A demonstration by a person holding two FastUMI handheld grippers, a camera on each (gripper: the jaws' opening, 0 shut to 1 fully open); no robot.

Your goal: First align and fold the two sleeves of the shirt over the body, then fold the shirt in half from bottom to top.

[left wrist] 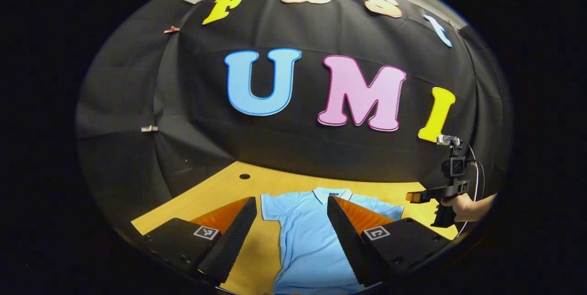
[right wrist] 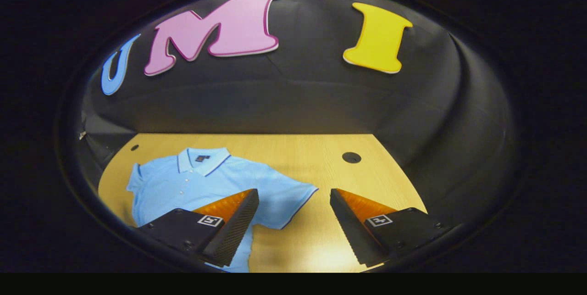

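While the light blue polo shirt (left wrist: 307, 235) lies flat and face up on the wooden table (left wrist: 215, 189), both grippers hang above its near part with nothing held between them. In the left gripper view, the left gripper (left wrist: 291, 208) has its fingers set wide apart, one over bare table to the left of the shirt and the other over the shirt's body, just right of the placket. The collar (left wrist: 331, 192) points toward the far wall, and the shirt's left sleeve (left wrist: 270, 207) spreads outward on the wood. Far to the right in that view, the right gripper (left wrist: 415, 197) shows from the side, held by a hand (left wrist: 465, 208), with a small camera and cable mounted above it; from this angle I cannot tell how its fingers stand.

In the right gripper view, the right gripper (right wrist: 293, 201) also has its fingers spread wide. The shirt (right wrist: 192, 185) lies to the left, its right sleeve (right wrist: 289, 198) reaching out between the two fingers and resting unfolded on the table (right wrist: 321, 157). A round hole (right wrist: 351, 157) sits in the tabletop farther off, well apart from the shirt.
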